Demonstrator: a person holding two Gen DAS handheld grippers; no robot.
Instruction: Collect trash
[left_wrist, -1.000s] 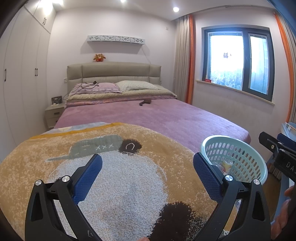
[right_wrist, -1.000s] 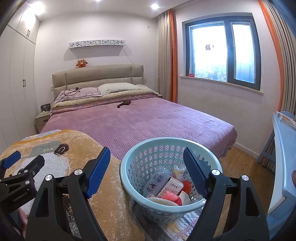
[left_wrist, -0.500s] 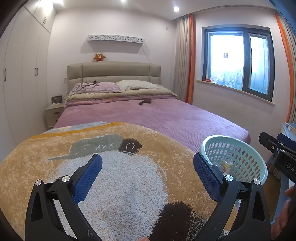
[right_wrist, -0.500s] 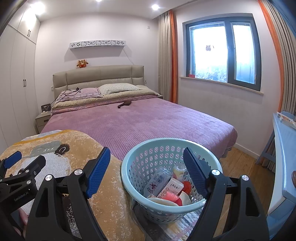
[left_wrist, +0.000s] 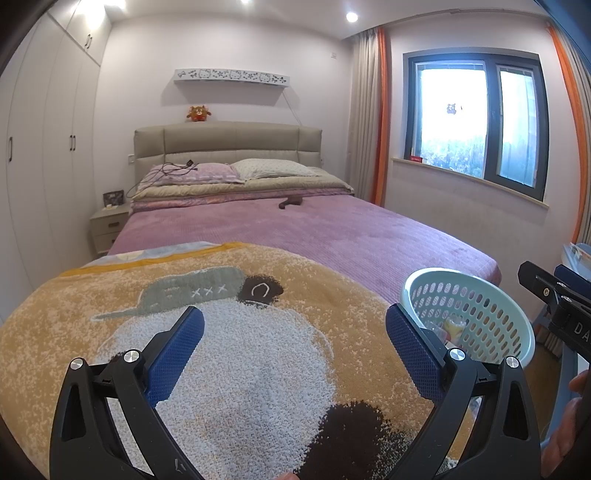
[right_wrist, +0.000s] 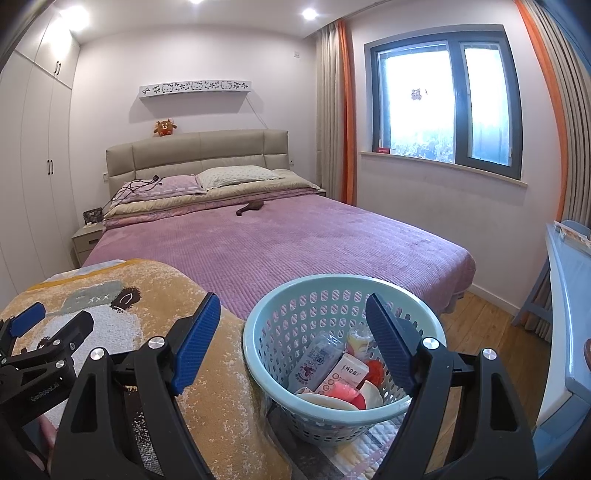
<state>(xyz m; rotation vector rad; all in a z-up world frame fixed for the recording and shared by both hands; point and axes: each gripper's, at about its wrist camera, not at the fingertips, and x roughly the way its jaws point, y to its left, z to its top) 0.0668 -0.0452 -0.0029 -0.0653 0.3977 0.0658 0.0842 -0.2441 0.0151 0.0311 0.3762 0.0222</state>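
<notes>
Bedroom scene, two handheld grippers above the foot of a bed.

Left gripper (left_wrist: 295, 350): jaws spread wide, nothing between the blue pads. It hangs over a yellow blanket (left_wrist: 92, 332) with a white and brown cartoon pattern, pointing slightly down toward the headboard. No contact with the blanket can be told.

Right gripper (right_wrist: 293, 332): jaws also spread wide, released, gripping nothing. Seen from its own camera, the pale green basket (right_wrist: 258, 332) sits low between the two fingers, but the pads stand clear of its rim. In the left wrist view part of this gripper shows at the far right edge, beside the basket (left_wrist: 517, 325).

Basket: round, perforated wall, resting at the bed's near right corner, just beside the yellow blanket's edge. What it rests on is partly hidden; a quilted patterned cloth shows beneath it.

Trash inside the basket: a clear plastic bottle with a white label (right_wrist: 317, 358), a pink and white carton (right_wrist: 345, 374), a small yellow-topped container (right_wrist: 358, 338), something red (right_wrist: 375, 369), and a pale disc-like piece (right_wrist: 325, 400) at the front. All lie loosely piled at the bottom.

Rest of the bed: purple quilt (right_wrist: 295, 240), pillows at the head, and a dark brown object (right_wrist: 251, 207) lying alone near the pillows, well apart from both grippers.
</notes>
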